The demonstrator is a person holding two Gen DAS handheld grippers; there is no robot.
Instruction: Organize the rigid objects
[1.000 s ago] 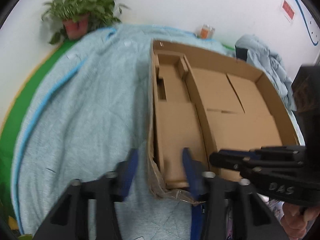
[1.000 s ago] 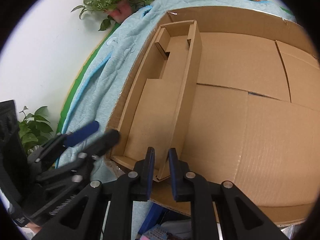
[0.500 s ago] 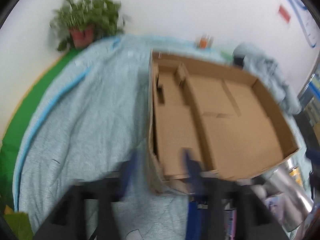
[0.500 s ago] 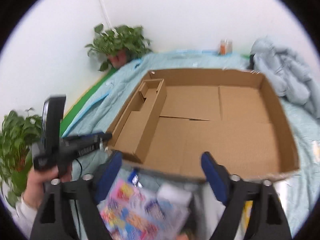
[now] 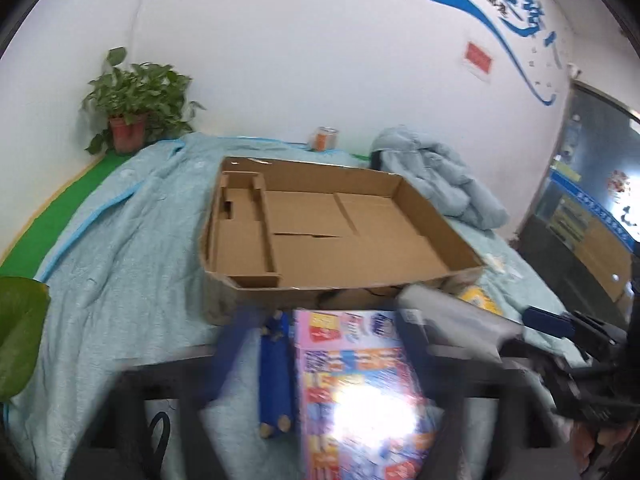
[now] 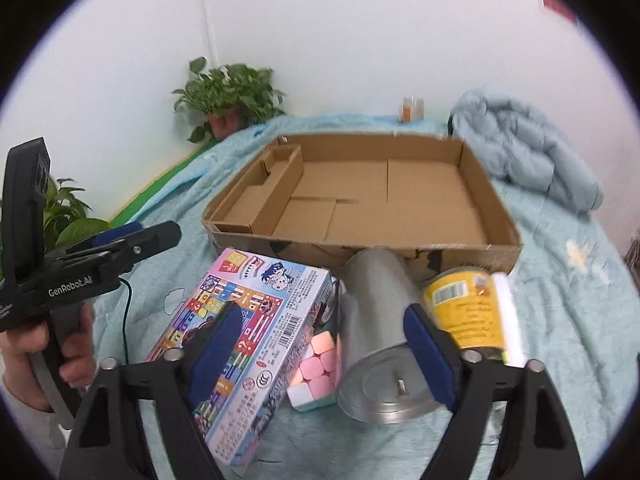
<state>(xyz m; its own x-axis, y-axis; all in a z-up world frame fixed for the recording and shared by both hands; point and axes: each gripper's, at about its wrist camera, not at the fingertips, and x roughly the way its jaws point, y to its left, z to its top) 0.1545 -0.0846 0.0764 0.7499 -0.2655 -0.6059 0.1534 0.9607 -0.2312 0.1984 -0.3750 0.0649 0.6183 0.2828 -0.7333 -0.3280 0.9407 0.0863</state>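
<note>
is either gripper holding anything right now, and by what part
Nothing is held. The right gripper stands open above the metal can; the left gripper has nothing between its fingers.

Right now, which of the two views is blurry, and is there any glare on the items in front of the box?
Left wrist view: motion-blurred near the bottom, a white glare patch washing out the game box.
Right wrist view: mostly sharp, the game box print readable, only soft sheen on the metal can.
</note>
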